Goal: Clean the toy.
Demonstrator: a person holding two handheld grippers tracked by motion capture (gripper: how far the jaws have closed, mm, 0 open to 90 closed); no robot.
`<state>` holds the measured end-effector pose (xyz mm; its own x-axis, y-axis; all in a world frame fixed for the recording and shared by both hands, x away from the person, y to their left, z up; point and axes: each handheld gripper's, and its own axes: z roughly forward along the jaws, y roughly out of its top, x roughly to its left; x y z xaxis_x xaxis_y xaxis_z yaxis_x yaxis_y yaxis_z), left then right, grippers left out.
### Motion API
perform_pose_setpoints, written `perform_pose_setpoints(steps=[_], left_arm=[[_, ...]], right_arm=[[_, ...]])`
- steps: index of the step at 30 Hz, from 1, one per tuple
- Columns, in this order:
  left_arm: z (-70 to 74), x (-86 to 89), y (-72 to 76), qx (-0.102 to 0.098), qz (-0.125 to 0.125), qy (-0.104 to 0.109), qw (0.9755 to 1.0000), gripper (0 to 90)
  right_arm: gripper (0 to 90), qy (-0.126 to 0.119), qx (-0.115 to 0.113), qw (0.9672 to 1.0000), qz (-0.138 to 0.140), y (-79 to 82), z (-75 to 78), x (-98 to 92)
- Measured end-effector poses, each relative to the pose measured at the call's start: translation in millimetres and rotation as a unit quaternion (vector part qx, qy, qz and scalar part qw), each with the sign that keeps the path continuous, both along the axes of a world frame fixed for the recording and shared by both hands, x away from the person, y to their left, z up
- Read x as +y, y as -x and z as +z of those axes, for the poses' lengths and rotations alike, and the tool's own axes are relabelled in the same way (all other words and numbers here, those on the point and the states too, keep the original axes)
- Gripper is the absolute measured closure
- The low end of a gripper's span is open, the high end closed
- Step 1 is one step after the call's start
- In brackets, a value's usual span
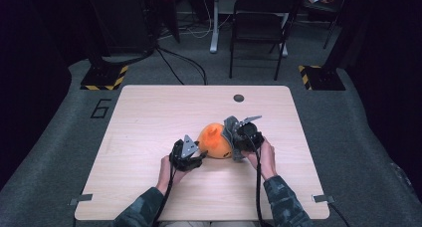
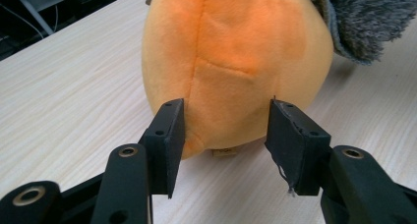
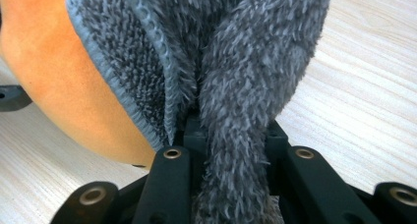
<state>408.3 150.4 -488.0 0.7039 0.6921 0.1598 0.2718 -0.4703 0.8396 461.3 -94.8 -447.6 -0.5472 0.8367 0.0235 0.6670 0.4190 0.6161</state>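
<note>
Orange plush toy [image 1: 214, 140] sits mid-table [image 1: 149, 117], just past the left gripper [image 1: 191, 157] and touching the grey fuzzy cloth [image 1: 231, 130] on its right side. Right gripper [image 1: 239, 145] is clamped on a bunched fold of that cloth [image 3: 236, 101], w/ the plush [image 3: 54, 81] pressed against the fabric. Left gripper's jaws stand apart, either side of the toy's base [image 2: 231, 67], pads not squeezing it. Judgement: to do the step well, keep the right grip firm on the cloth, lift slowly, and re-close the left on the plush only if it drags along w/ the fabric.
</note>
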Motion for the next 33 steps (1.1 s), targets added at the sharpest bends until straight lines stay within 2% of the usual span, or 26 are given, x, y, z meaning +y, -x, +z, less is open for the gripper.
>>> perform_pose_setpoints(steps=[4, 7, 9, 12, 15, 18, 19, 22, 23, 25, 26, 29, 30, 33], left_arm=[[-2.0, 3.2, -3.1, 0.003, 0.014, -0.001, 0.9999, 44.9], [-6.3, 6.9, -7.9, 0.023, 0.020, 0.006, 0.9995, 44.2], [-10.2, 6.6, -9.5, 0.029, 0.014, 0.022, 0.9992, 50.4], [-10.5, 3.7, -7.9, 0.011, 0.015, 0.022, 0.9996, 69.3], [-8.1, 3.7, -5.8, 0.005, 0.014, 0.023, 0.9996, 79.6], [-4.7, 4.1, -4.8, 0.001, 0.009, 0.025, 0.9996, 82.0], [-2.8, 3.8, -4.0, 0.001, 0.006, 0.025, 0.9997, 82.3], [2.8, 0.9, 0.1, -0.006, -0.005, 0.018, 0.9998, 82.8], [4.4, -0.6, 1.9, -0.009, -0.010, 0.017, 0.9998, 82.9], [7.1, -3.7, 5.5, -0.017, -0.016, 0.010, 0.9997, 83.0], [8.0, -5.0, 6.8, -0.021, -0.020, 0.005, 0.9996, 83.0], [8.8, -7.7, 8.8, -0.025, -0.025, -0.005, 0.9994, 83.0], [8.1, -7.9, 8.7, -0.024, -0.024, -0.002, 0.9994, 83.0], [7.8, -7.0, 7.8, -0.023, -0.022, 0.000, 0.9995, 82.9]], right_arm=[[72.8, 0.002, -0.002, 1.0000, -0.001, -0.4, -0.5, 0.1], [72.8, 0.002, 0.000, 1.0000, -0.001, -0.7, -0.9, -1.0], [72.8, -0.001, 0.001, 1.0000, 0.000, -0.9, -1.0, -1.3], [72.7, 0.004, -0.001, 1.0000, -0.004, -0.5, -0.4, -0.8], [72.7, -0.003, 0.007, 0.9999, -0.007, -1.6, 3.6, -4.4], [72.6, -0.011, 0.005, 0.9999, -0.011, -0.6, 14.1, -7.9], [72.6, -0.012, -0.001, 0.9999, -0.012, 0.5, 17.4, -8.0], [72.6, -0.048, -0.019, 0.9987, 0.000, 8.0, 35.9, -4.9], [72.6, -0.050, -0.032, 0.9982, 0.006, 11.1, 41.3, -1.7], [72.5, -0.051, -0.044, 0.9976, 0.015, 17.4, 48.7, 5.7], [72.5, -0.043, -0.055, 0.9972, 0.025, 20.3, 50.7, 11.4], [72.5, -0.019, -0.057, 0.9978, 0.029, 21.3, 45.2, 21.8], [72.5, -0.010, -0.060, 0.9978, 0.027, 20.1, 42.5, 22.1], [72.6, -0.007, -0.042, 0.9990, 0.012, 13.4, 32.6, 15.3]])
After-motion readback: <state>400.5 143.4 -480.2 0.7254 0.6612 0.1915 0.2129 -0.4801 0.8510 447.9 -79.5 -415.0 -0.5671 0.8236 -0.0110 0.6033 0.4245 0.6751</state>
